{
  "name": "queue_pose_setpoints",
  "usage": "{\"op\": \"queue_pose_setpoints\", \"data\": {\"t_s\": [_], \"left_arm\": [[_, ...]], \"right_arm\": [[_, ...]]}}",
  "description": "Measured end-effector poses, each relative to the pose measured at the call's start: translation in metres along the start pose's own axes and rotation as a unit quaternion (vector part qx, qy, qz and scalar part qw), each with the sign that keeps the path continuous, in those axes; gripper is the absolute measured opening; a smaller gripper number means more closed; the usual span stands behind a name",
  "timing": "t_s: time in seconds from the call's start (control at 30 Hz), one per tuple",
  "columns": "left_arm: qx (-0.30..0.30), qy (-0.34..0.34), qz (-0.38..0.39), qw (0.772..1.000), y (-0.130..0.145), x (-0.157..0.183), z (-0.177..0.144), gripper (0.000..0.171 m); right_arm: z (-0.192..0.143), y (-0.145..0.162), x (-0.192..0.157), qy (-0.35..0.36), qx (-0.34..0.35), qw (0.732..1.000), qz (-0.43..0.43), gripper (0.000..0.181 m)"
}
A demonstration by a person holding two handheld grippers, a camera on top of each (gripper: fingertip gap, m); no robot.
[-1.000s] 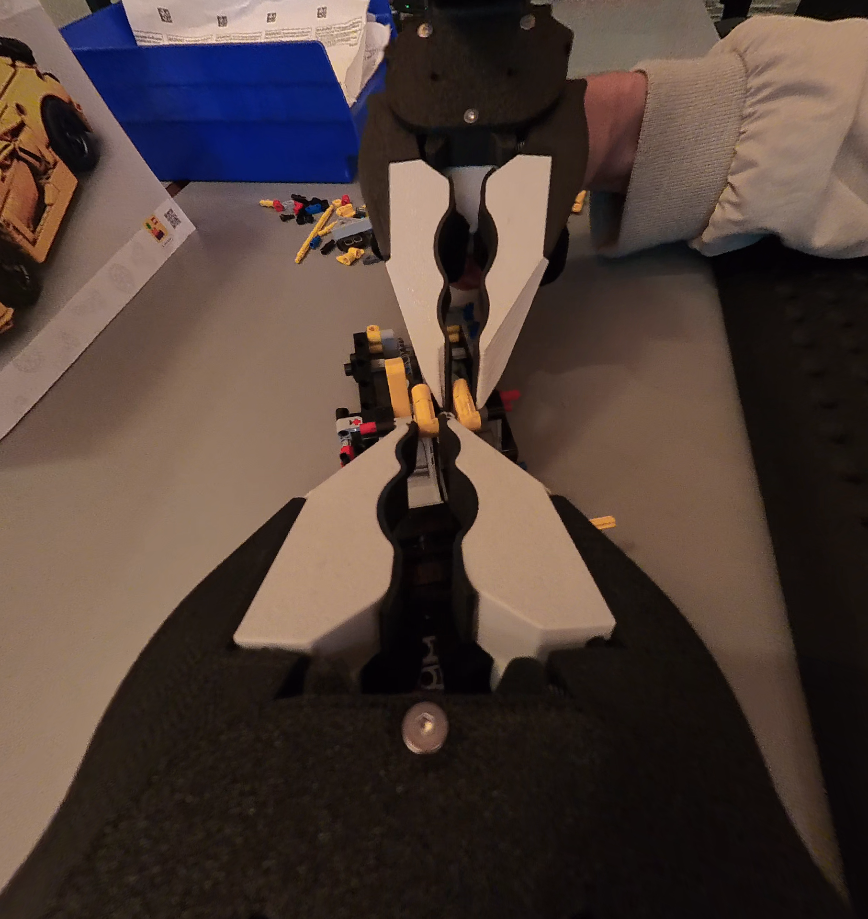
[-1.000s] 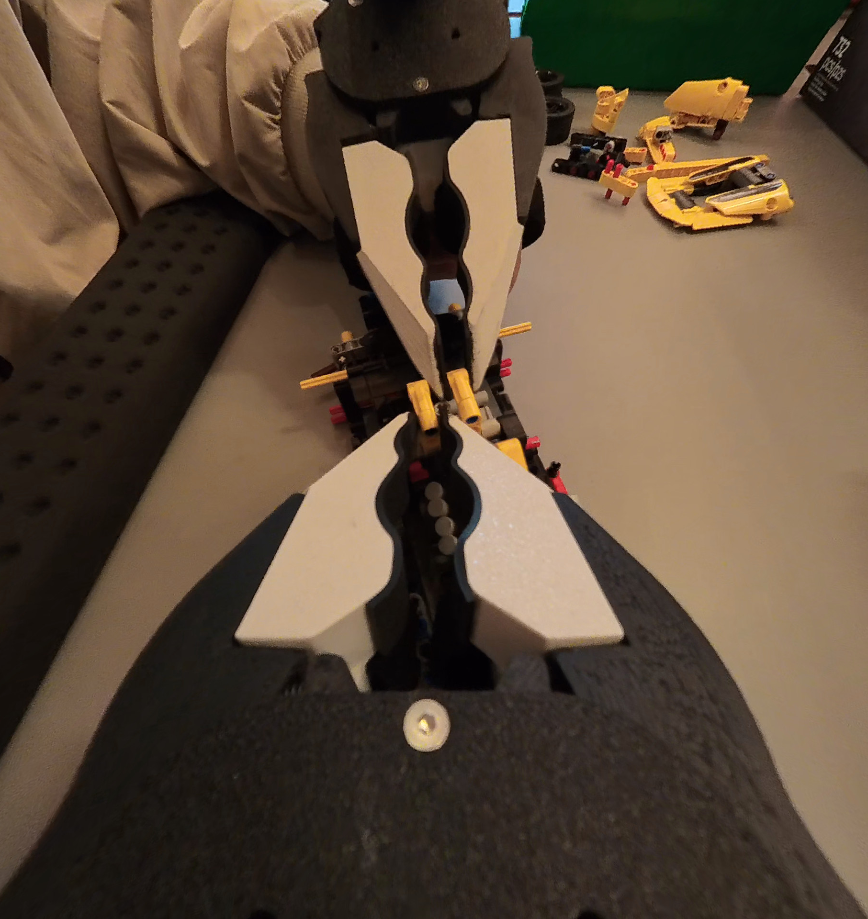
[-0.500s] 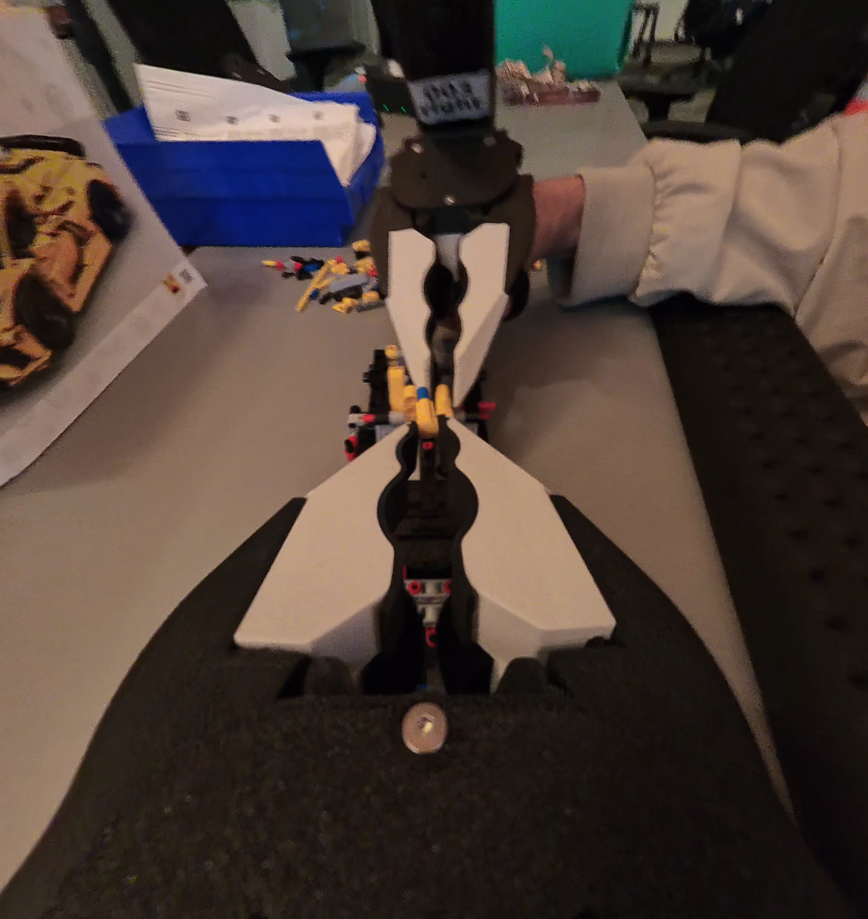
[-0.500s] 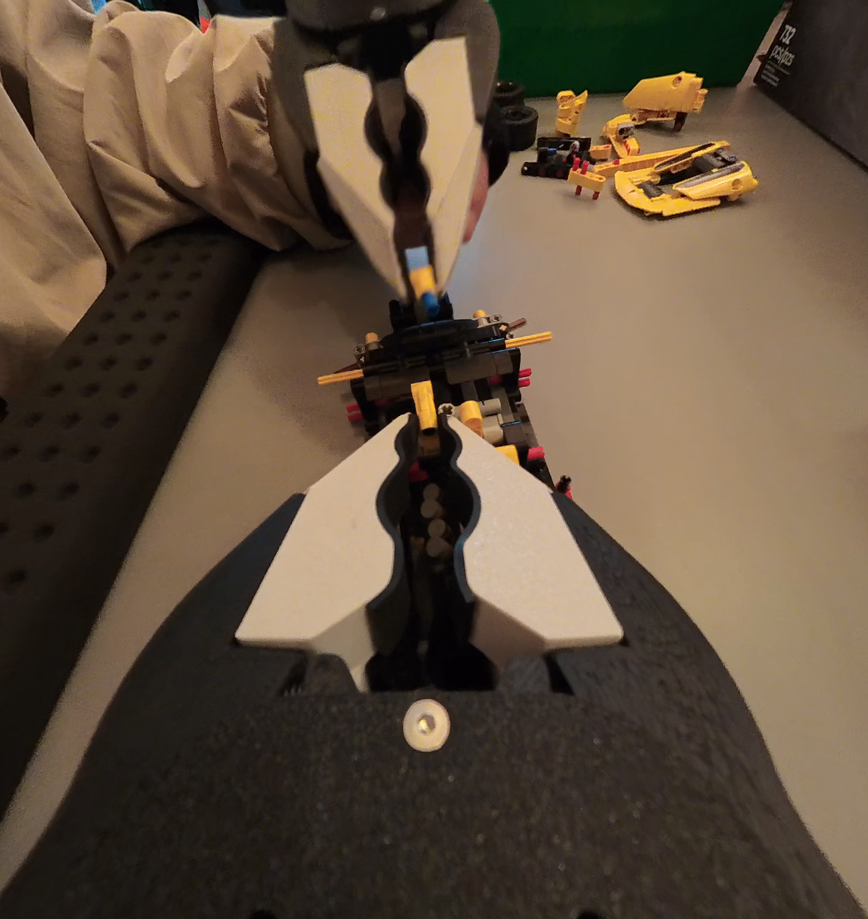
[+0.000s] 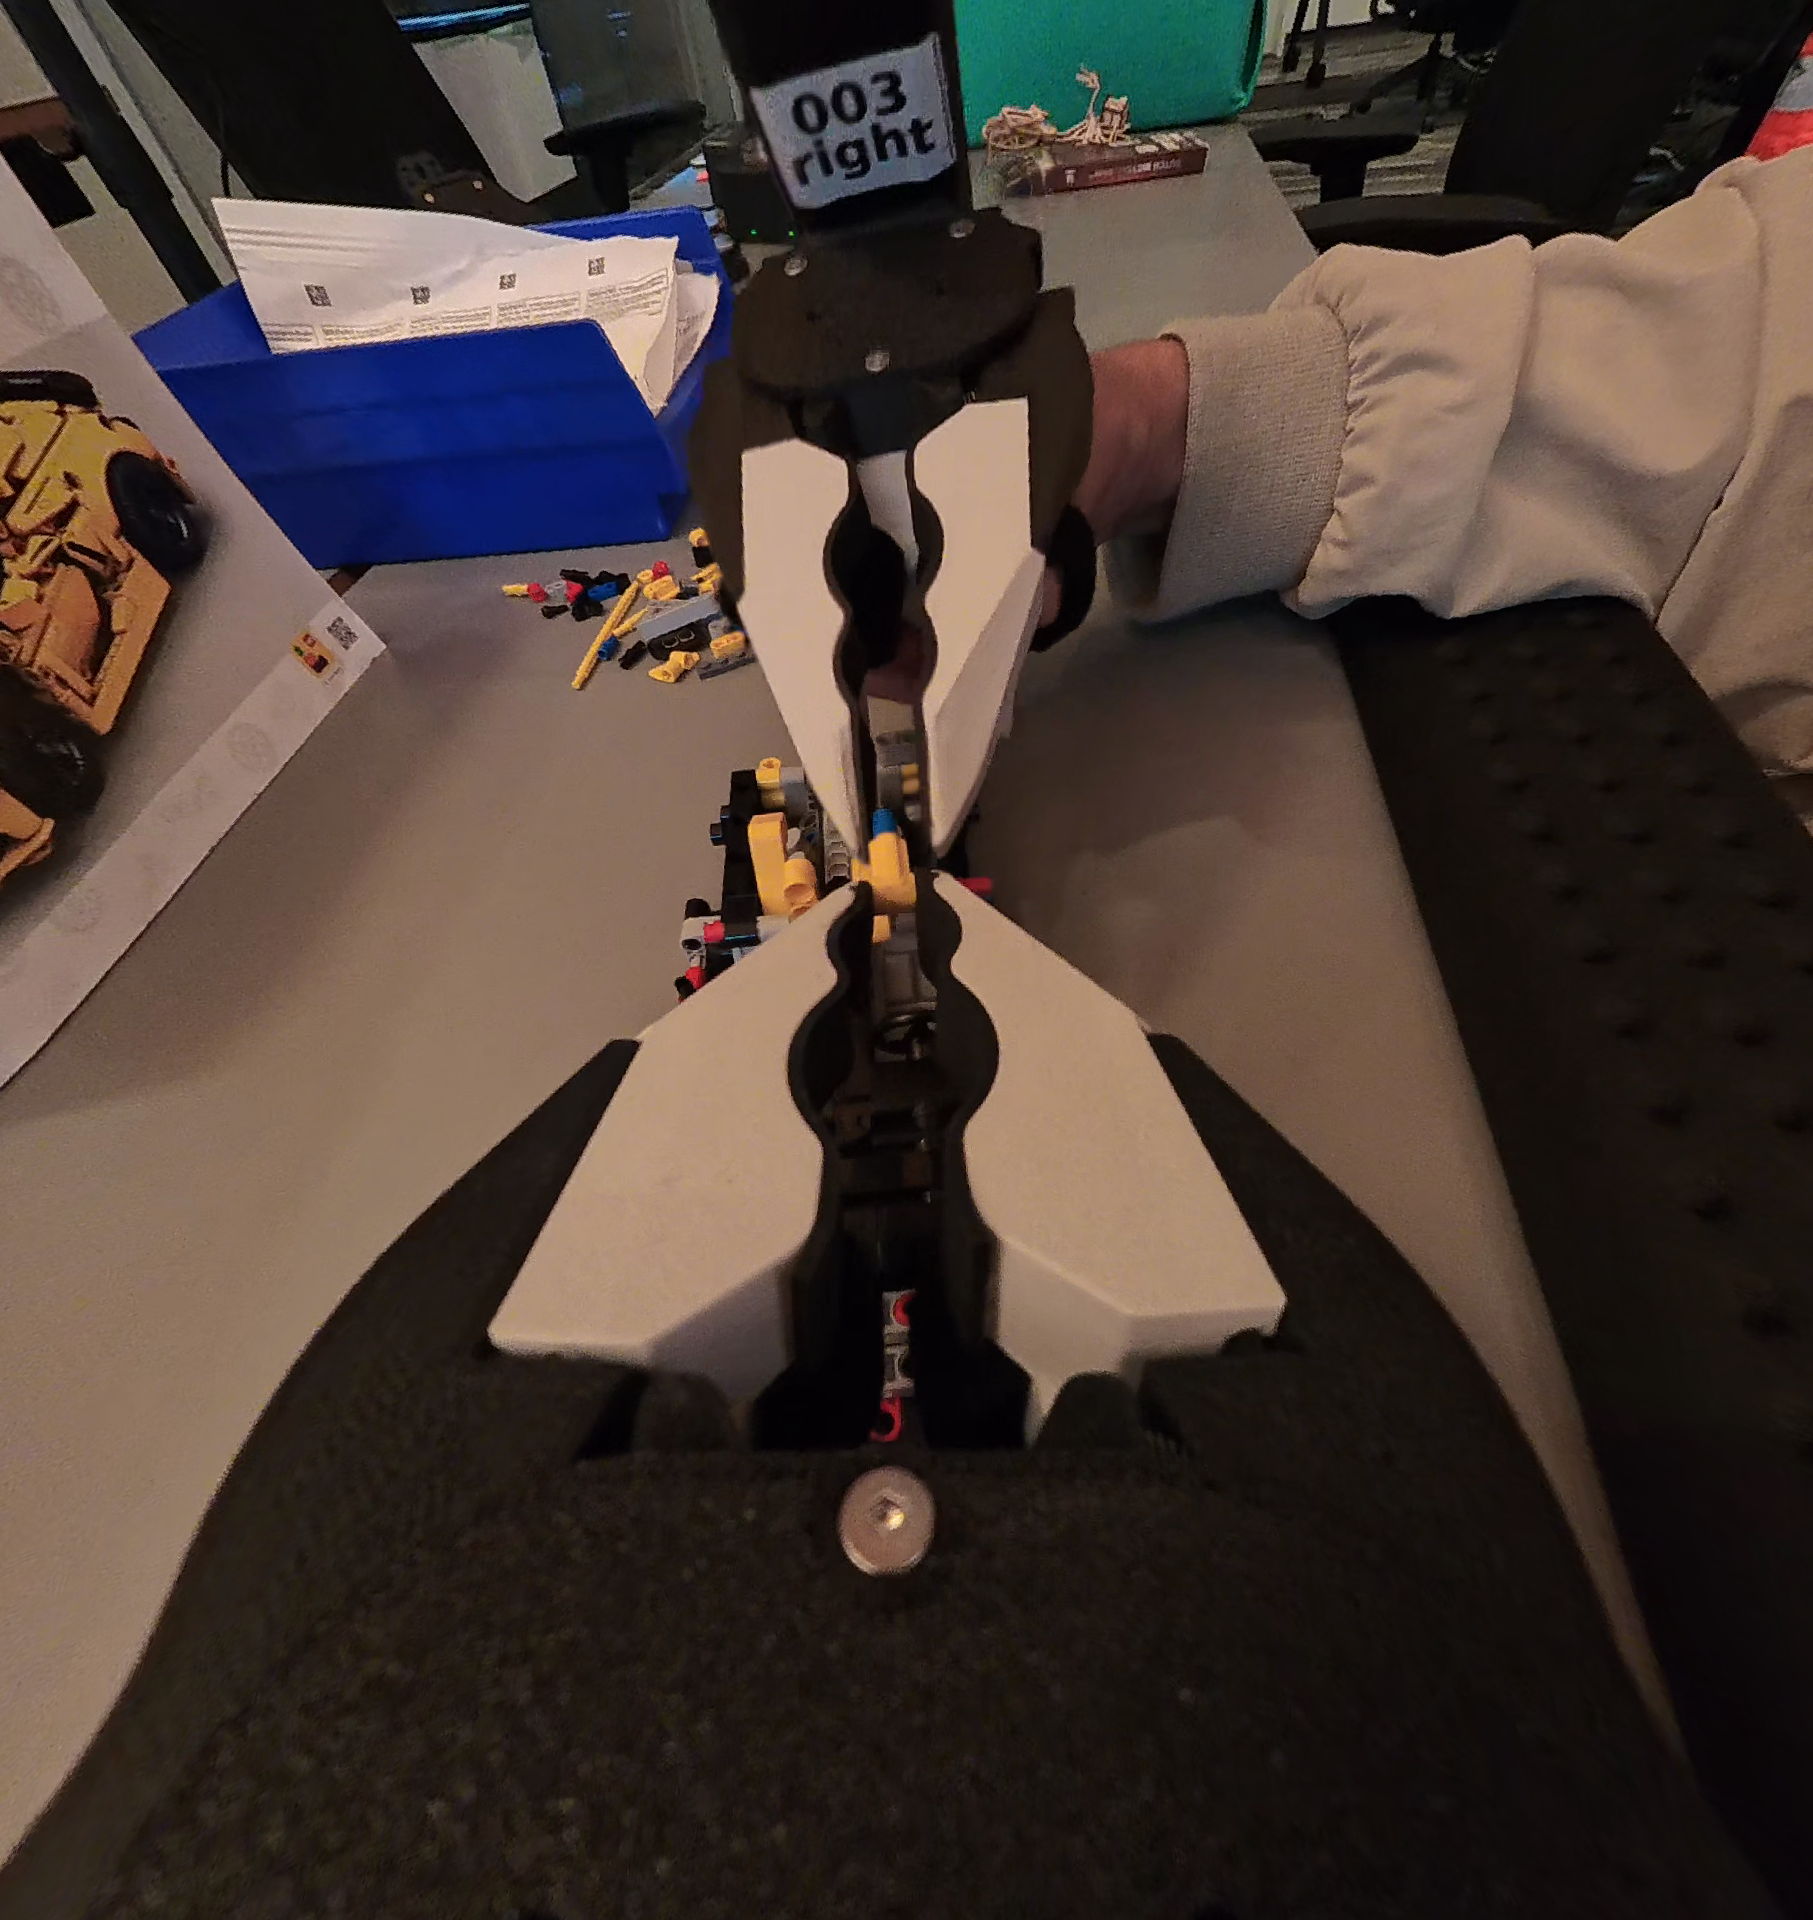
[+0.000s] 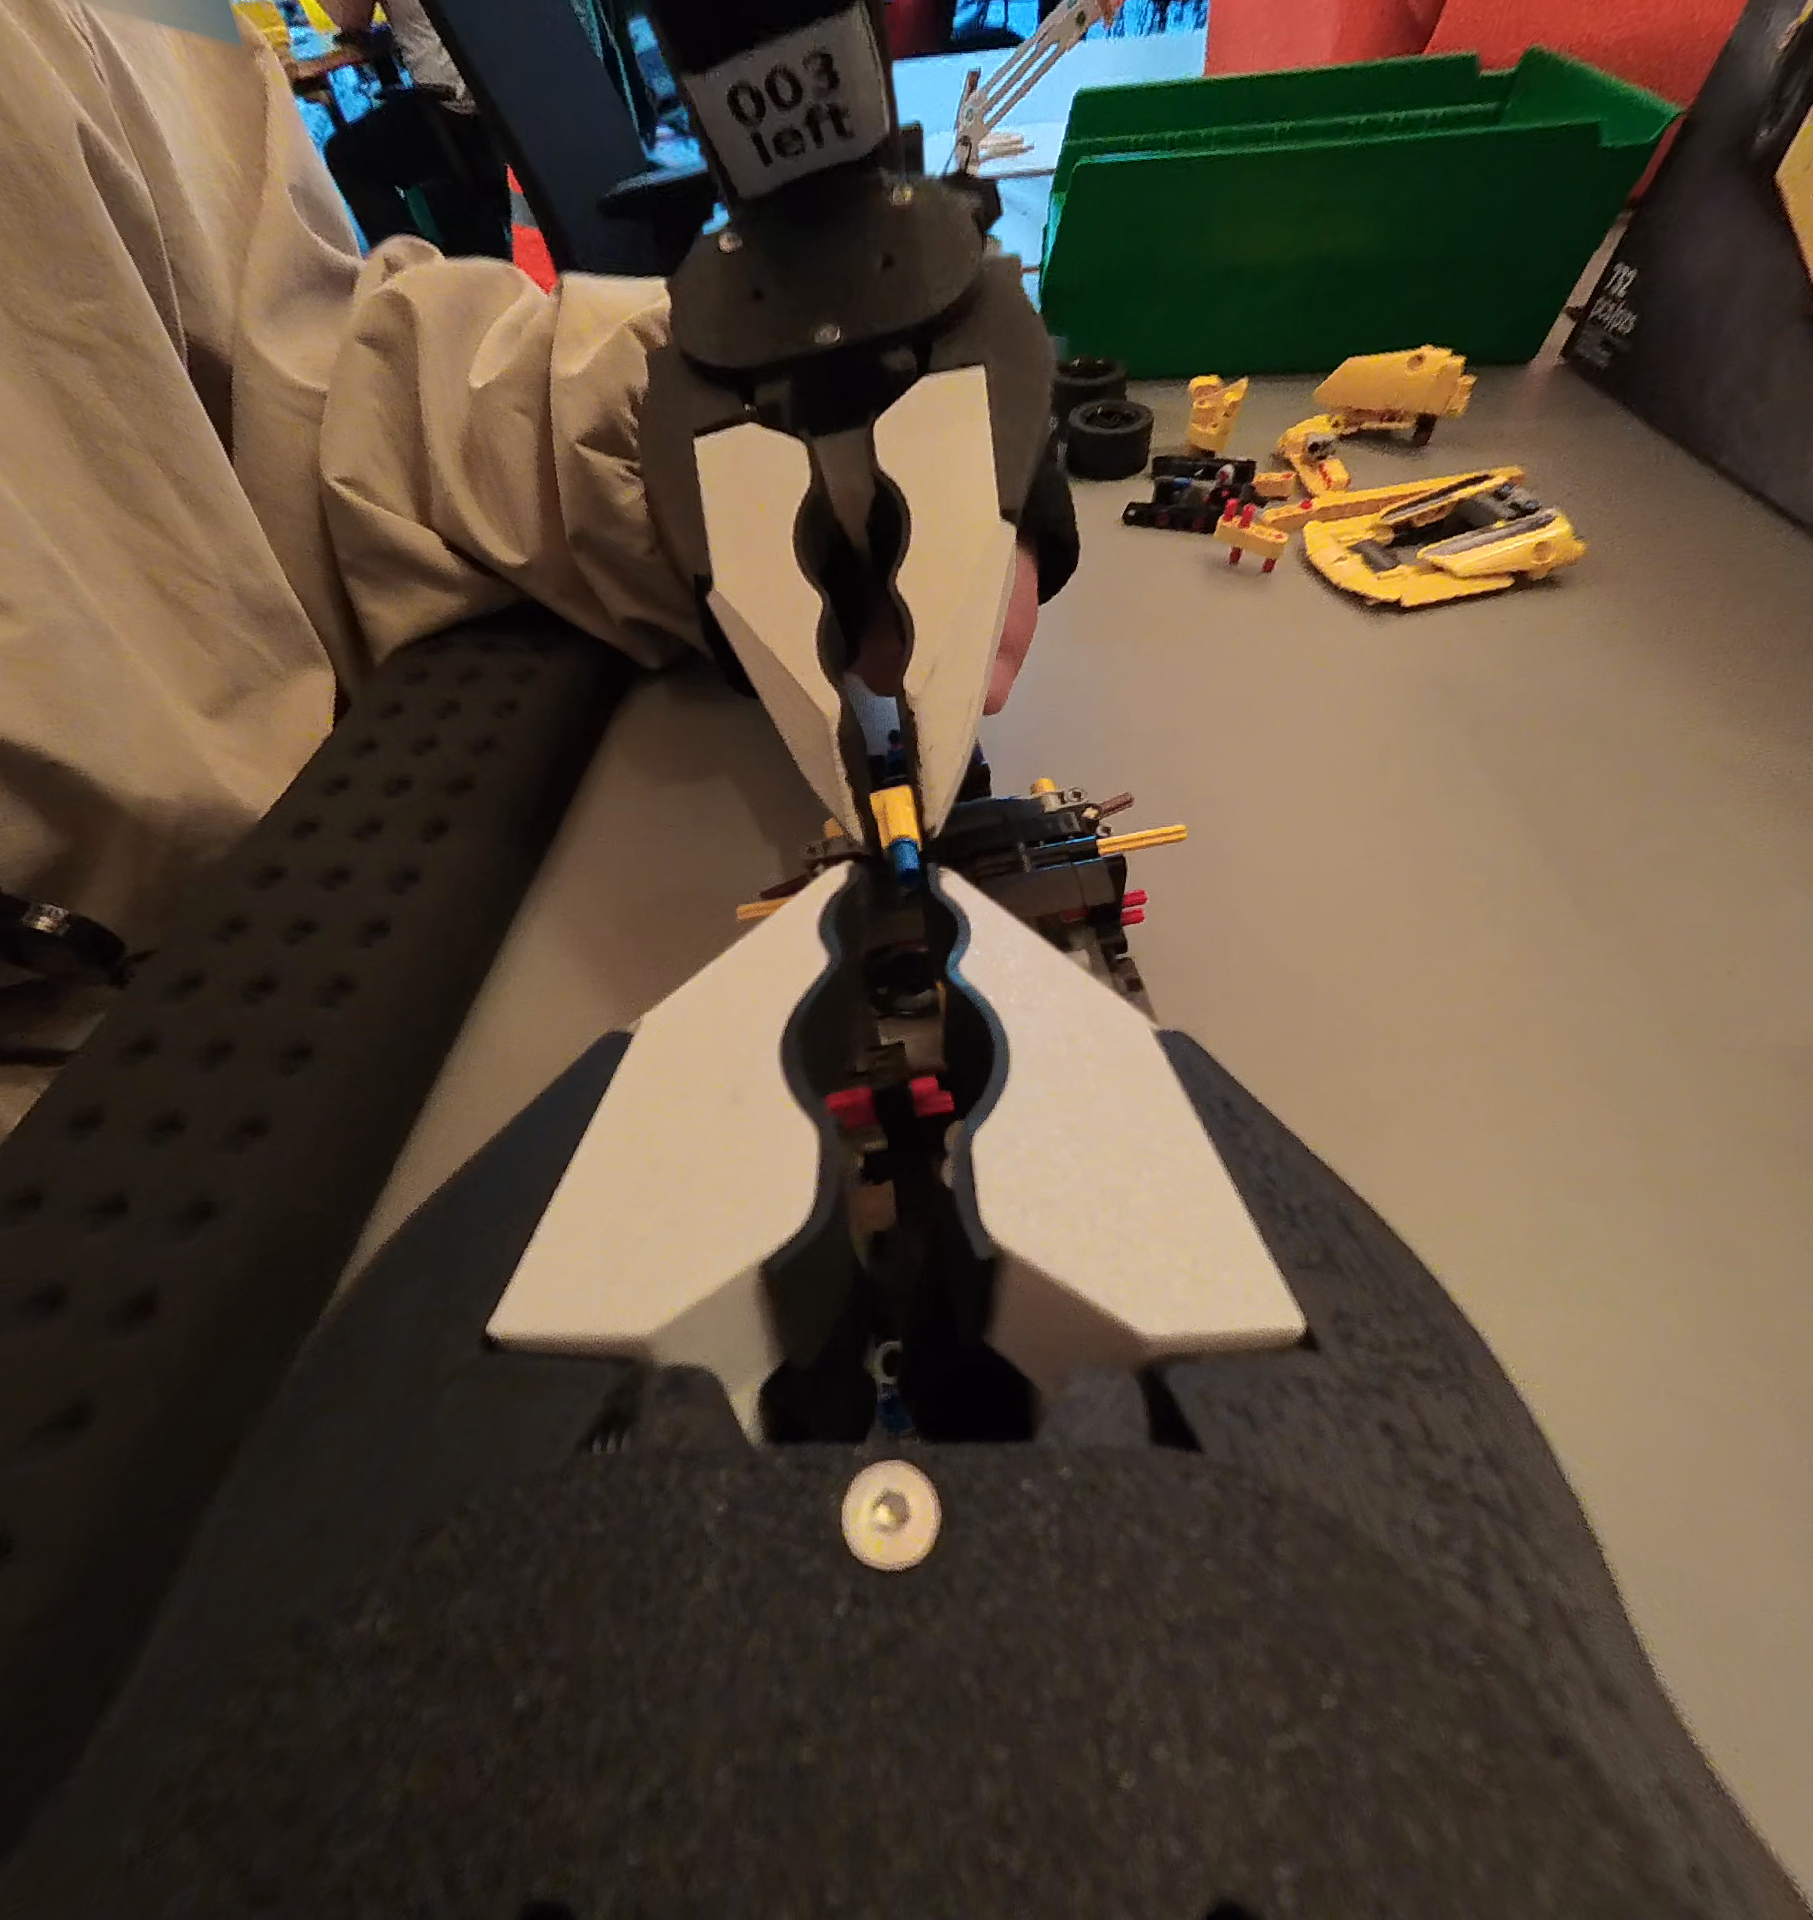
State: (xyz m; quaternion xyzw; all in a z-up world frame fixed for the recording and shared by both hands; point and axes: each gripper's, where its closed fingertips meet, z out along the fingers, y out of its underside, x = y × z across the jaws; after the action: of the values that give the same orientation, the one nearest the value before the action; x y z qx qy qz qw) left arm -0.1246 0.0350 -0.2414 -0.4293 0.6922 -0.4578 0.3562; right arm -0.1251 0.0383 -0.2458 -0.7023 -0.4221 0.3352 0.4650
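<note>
Two handheld grippers meet tip to tip over a black brick chassis (image 5: 746, 904) on a grey table (image 5: 414, 1018). Left gripper (image 5: 886, 902) is closed, pinching a small yellow connector (image 5: 886, 878) w/ a blue pin. Right gripper (image 6: 894, 891) is closed too; whether it grips anything can't be told. Nearby: blue bin (image 5: 434, 436) w/ papers, loose bricks (image 5: 642, 623), green bin (image 6: 1297, 208), yellow body panels (image 6: 1432, 535).
</note>
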Motion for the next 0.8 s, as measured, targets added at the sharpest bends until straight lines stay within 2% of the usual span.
{"op": "queue_pose_setpoints", "data": {"t_s": [0.3, 0.47, 0.8], "left_arm": [[-0.03, 0.003, 0.022, 0.999, 0.009, 0.005, 0.004, 0.007], [-0.016, 0.019, 0.055, 0.998, -0.002, 0.015, -0.002, 0.007], [-0.009, 0.049, 0.057, 0.997, -0.008, 0.021, -0.02, 0.007]], "right_arm": [[0.005, 0.009, -0.002, 0.004, -0.031, 0.999, -0.016, 0.004], [0.001, 0.001, -0.014, -0.02, -0.043, 0.998, -0.041, 0.003], [0.0, -0.008, -0.023, -0.026, -0.045, 0.996, -0.071, 0.002]]}}
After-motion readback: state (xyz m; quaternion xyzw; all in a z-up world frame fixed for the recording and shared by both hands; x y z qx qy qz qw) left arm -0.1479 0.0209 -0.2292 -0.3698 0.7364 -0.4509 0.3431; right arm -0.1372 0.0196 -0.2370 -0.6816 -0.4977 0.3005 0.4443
